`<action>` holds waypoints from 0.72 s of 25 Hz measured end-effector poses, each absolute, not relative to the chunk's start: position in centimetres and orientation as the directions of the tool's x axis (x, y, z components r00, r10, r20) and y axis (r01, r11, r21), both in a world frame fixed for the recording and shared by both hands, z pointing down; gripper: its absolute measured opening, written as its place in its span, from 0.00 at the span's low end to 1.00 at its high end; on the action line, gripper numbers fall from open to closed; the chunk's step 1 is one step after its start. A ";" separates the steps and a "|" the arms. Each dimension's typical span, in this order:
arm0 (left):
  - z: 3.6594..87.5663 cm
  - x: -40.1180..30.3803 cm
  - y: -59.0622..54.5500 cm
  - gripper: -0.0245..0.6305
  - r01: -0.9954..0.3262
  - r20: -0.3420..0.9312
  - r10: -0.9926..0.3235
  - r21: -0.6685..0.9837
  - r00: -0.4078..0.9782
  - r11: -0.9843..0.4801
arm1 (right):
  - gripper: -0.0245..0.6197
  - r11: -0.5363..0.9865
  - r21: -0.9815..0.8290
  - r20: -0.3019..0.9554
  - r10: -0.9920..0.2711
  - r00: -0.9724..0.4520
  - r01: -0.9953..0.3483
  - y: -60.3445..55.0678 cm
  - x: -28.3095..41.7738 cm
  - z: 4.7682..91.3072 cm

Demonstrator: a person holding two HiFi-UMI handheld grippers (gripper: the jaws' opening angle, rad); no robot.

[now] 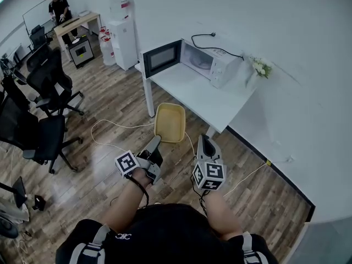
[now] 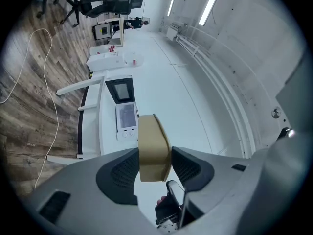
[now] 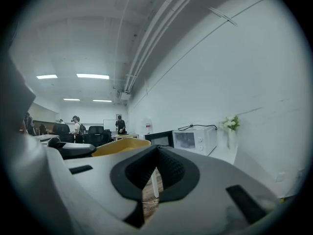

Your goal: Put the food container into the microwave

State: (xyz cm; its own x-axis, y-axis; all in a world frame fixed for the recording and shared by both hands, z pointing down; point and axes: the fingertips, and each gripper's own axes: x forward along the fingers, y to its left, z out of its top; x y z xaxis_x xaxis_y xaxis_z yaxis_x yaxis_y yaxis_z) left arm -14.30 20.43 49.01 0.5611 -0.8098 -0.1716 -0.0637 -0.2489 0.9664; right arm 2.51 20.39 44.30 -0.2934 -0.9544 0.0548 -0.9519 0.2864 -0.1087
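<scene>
A shallow yellow food container point(image 1: 170, 122) hangs in the air above the wooden floor, short of the white table point(image 1: 193, 96). My left gripper point(image 1: 155, 142) is shut on its near rim; in the left gripper view the container point(image 2: 152, 146) is pinched edge-on between the two pads of that gripper point(image 2: 154, 164). My right gripper point(image 1: 204, 139) is just right of the container, shut and holding nothing. In the right gripper view its pads meet point(image 3: 156, 155), with the container point(image 3: 120, 145) to the left. The white microwave point(image 1: 213, 62) stands on the table with its door point(image 1: 161, 58) swung open to the left.
A vase of white flowers point(image 1: 261, 67) stands right of the microwave against the wall. A white cable point(image 1: 108, 126) loops over the floor by the table leg. Black office chairs point(image 1: 47, 87) are at left, a water dispenser point(image 1: 124, 35) and a person at a desk point(image 1: 58, 8) far back.
</scene>
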 end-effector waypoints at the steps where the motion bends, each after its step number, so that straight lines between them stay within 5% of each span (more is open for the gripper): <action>1: 49.1 -14.9 20.2 0.37 -0.064 -0.174 -0.808 0.966 0.562 -0.252 | 0.05 0.286 -0.111 0.054 -0.954 -0.294 -0.952 20.2 1.9 44.4; 18: 49.7 -21.3 15.3 0.37 -0.041 -0.193 -0.795 0.964 0.575 -0.263 | 0.05 0.261 -0.101 0.041 -0.963 -0.266 -0.960 15.6 -4.1 44.6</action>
